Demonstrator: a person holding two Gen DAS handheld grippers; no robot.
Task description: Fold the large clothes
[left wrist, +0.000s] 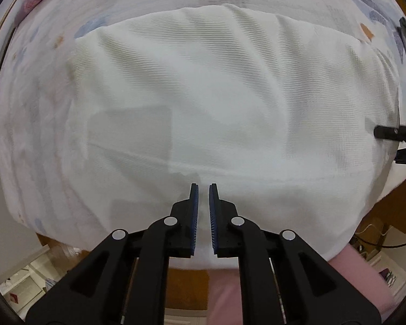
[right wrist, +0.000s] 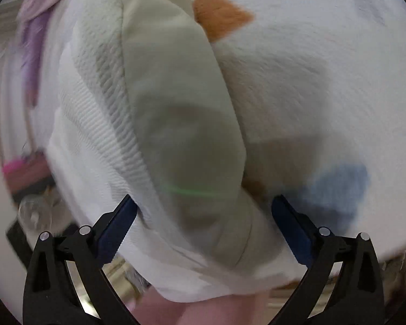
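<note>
A large white ribbed garment (left wrist: 203, 89) lies spread flat on a bed with a pale patterned sheet (left wrist: 35, 124). My left gripper (left wrist: 203, 189) hovers over the garment's near hem, its jaws nearly together with a narrow gap and nothing between them. My right gripper (right wrist: 203, 203) is wide open, its fingers either side of a raised fold of the white garment (right wrist: 176, 135) at its edge. The fold sits between the blue pads (right wrist: 121, 216) without being clamped. The right gripper also shows at the right edge of the left wrist view (left wrist: 387, 132).
The sheet has orange (right wrist: 219, 16) and blue (right wrist: 338, 181) patches. A purple cloth (right wrist: 38, 21) lies at the bed's far left. A wooden bed frame (left wrist: 186, 284) and a pink cover (left wrist: 365, 276) are below the near edge. Floor clutter (left wrist: 27, 279) lies at lower left.
</note>
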